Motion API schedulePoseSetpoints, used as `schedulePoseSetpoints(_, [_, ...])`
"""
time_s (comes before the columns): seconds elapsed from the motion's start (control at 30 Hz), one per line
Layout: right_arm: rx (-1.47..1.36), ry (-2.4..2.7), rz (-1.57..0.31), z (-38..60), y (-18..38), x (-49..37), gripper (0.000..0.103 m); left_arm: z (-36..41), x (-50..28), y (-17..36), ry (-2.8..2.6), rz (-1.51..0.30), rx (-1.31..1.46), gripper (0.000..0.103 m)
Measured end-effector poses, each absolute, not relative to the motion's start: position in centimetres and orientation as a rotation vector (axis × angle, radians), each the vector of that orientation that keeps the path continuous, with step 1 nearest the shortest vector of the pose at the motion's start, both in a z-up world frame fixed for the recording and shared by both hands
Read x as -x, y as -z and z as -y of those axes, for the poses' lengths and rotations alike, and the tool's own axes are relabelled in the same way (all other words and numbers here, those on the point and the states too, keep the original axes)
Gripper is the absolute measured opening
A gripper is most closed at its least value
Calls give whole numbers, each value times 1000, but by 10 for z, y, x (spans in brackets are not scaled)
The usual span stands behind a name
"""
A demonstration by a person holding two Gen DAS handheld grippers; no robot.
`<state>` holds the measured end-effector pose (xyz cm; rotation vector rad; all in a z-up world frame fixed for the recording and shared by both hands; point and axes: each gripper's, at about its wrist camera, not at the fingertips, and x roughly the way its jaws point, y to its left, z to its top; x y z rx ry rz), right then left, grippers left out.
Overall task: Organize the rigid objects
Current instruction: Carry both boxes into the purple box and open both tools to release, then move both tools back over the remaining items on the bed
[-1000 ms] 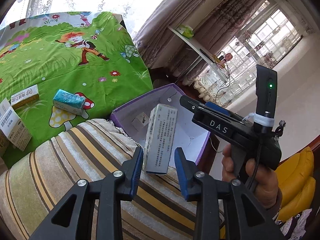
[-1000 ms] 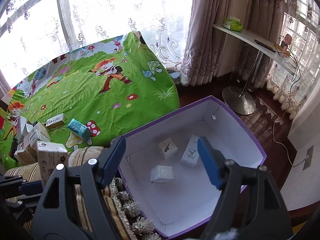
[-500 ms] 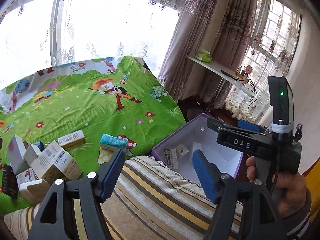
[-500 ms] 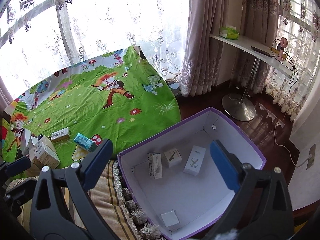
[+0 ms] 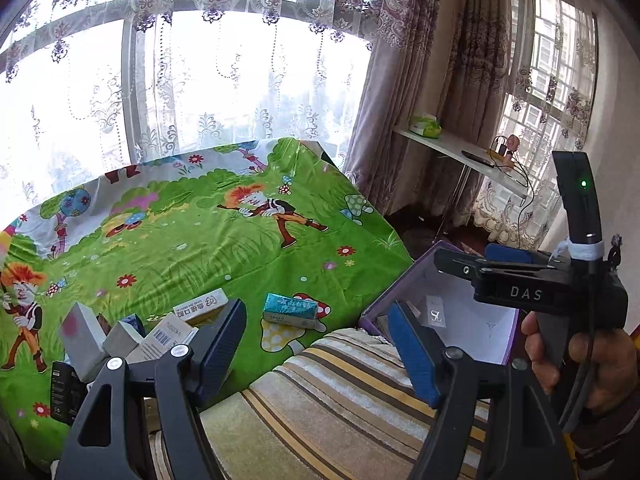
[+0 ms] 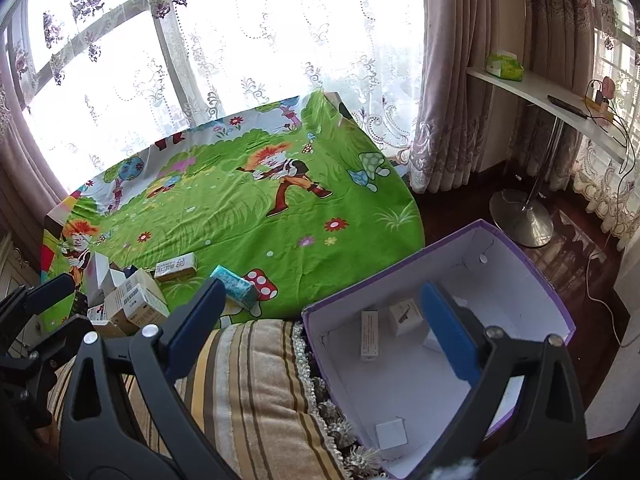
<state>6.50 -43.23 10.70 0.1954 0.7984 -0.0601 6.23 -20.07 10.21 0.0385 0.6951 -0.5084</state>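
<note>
**Op A:** Lace-curtained windows (image 6: 240, 60) fill the back of the room on my feeds, and under them a bright green cartoon-print cloth (image 6: 240, 216) covers the work surface. Starting at the far left of it, I see a cluster of small white and grey cardboard cartons (image 6: 128, 300) bunched together.

**Op B:** And right of that pile?

**Op A:** A flat cream carton with printed lettering (image 5: 202, 307) lies just beside the cluster, then a teal foil-look packet (image 5: 291, 310) lies on the mushroom print, apart from both. My left gripper (image 5: 316, 346) hangs over a tan striped cushion (image 5: 340, 396), jaws spread wide with nothing between them.

**Op B:** Further right?

**Op A:** A purple-walled open box with a white interior (image 6: 532, 268) sits against the cushion's fringed edge. Inside it I count a long narrow white carton (image 6: 369, 334) lying flat, a small white cube carton with a dark mark (image 6: 406, 316) beside it, and a small white square carton (image 6: 391, 434) near the front wall. The left view also shows a white carton marked SL (image 5: 435, 316) in there. My right gripper (image 6: 320, 324) is above the box's left wall, jaws likewise wide apart and empty.
</note>
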Motion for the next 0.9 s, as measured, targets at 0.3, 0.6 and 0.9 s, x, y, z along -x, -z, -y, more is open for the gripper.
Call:
schedulePoseSetpoints(0.3, [-189, 3, -774, 402, -118, -89, 99, 117, -84, -106, 350, -661, 82, 74])
schedulePoseSetpoints(0.6, [-175, -41, -767, 368, -123, -117, 99, 56, -99, -105, 229, -638, 145, 74])
schedulePoseSetpoints(0.9, [-121, -45, -770, 330, -114, -153, 99, 8, -112, -94, 104, -628, 160, 74])
